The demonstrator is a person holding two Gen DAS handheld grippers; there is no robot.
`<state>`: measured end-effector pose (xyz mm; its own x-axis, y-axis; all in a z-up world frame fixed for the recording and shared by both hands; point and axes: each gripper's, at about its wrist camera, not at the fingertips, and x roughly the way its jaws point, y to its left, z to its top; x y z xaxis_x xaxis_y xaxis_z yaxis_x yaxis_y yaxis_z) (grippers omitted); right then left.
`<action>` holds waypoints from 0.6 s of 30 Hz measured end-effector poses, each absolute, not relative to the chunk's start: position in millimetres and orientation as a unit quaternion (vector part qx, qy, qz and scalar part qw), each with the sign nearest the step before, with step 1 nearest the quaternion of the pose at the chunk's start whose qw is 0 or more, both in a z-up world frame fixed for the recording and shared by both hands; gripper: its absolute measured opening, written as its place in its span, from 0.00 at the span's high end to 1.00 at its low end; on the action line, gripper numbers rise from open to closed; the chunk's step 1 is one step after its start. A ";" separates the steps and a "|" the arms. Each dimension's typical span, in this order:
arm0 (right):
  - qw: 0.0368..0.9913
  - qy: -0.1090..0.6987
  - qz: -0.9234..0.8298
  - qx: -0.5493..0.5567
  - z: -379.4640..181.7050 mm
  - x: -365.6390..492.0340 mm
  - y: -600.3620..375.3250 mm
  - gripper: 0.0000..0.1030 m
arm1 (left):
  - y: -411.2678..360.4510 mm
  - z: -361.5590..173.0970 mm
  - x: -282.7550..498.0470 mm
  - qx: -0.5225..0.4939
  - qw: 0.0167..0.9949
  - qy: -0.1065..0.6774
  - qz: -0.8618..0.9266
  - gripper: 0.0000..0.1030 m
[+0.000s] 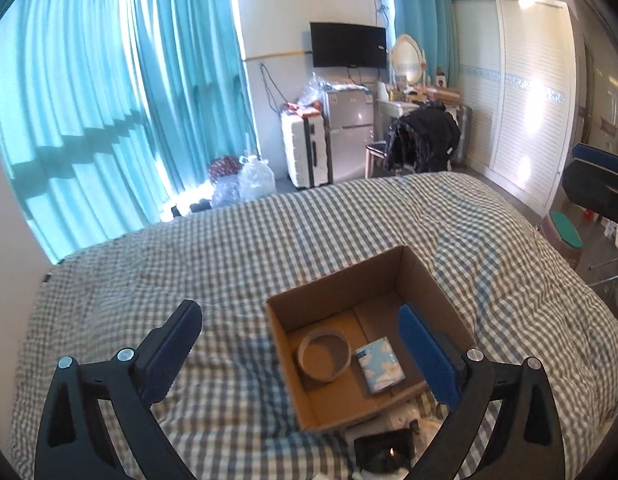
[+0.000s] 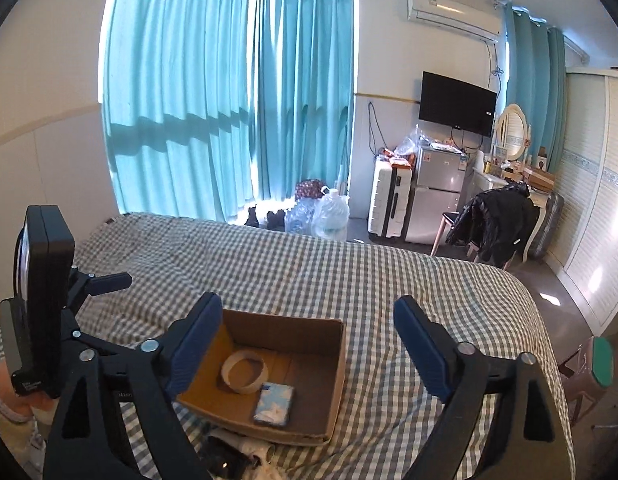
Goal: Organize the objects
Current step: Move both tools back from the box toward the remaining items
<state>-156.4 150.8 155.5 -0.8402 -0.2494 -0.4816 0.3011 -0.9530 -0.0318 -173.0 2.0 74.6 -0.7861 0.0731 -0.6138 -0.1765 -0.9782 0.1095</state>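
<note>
Both grippers wide open over the box on the bed

Left hand-held gripper [image 1: 301, 350] and right hand-held gripper [image 2: 309, 344] hang spread wide, holding nothing. The open cardboard box [image 2: 341, 364] sits on the checked bed [image 2: 349, 272], tape roll [image 2: 243, 372] at its left, tissue pack [image 2: 273, 404] just right of it. Dark clutter [image 1: 385, 450] crowds the box's near edge. Bare bedding far and right of the box; suitcase [image 2: 390, 200] and fridge [image 2: 437, 200] stand well beyond.
</note>
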 end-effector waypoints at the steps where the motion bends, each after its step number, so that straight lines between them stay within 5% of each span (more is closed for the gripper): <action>1: 0.145 0.058 -0.958 0.240 159.2 -147.1 149.1 0.13 | -1.1 77.4 -163.2 -0.317 0.063 0.081 0.943 0.01; 9: 0.180 0.065 -0.949 0.251 138.9 -95.7 134.5 0.09 | -12.7 56.6 -100.7 -0.334 0.079 0.069 0.937 0.01; 18: 0.191 0.118 -0.928 0.296 39.5 -80.2 124.8 0.09 | -15.0 -24.6 -83.0 -0.366 -0.015 0.074 0.928 0.01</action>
